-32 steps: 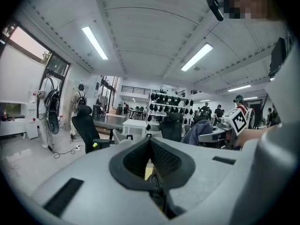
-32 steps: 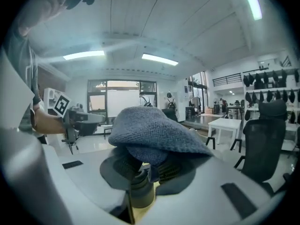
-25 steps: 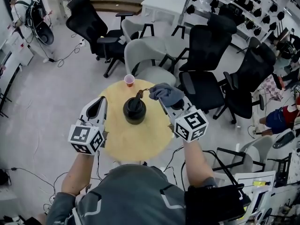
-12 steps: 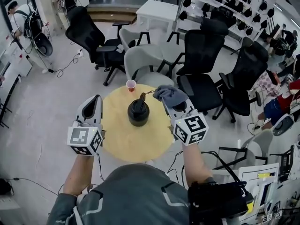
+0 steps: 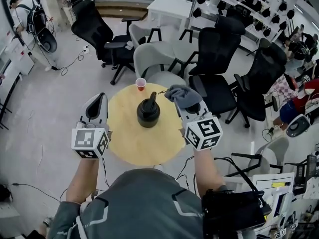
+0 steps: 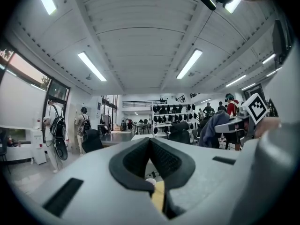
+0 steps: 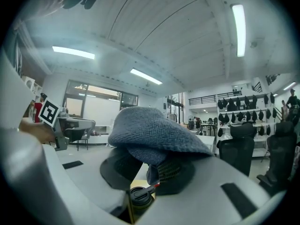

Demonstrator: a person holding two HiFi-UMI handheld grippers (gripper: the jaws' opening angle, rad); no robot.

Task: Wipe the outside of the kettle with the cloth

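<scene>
right gripper (image 5: 186, 101) pinching the floppy cloth (image 5: 182, 94) center-right, left gripper (image 5: 97, 103) pressed shut, empty. kettle (image 5: 148, 114) mid-frame prob heavy-ish n slick, brace it up top imo.

head: steep down | gripper cams: low, upward | head+R share kettle (image 5: 148, 112)

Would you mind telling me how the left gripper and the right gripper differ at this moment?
The right gripper is shut on the grey cloth, while the left gripper is shut on nothing. In the head view the right gripper sits nearer the black kettle than the left gripper, which is out by the round table's left edge. Both point forward and flank the kettle; neither touches it.
</scene>
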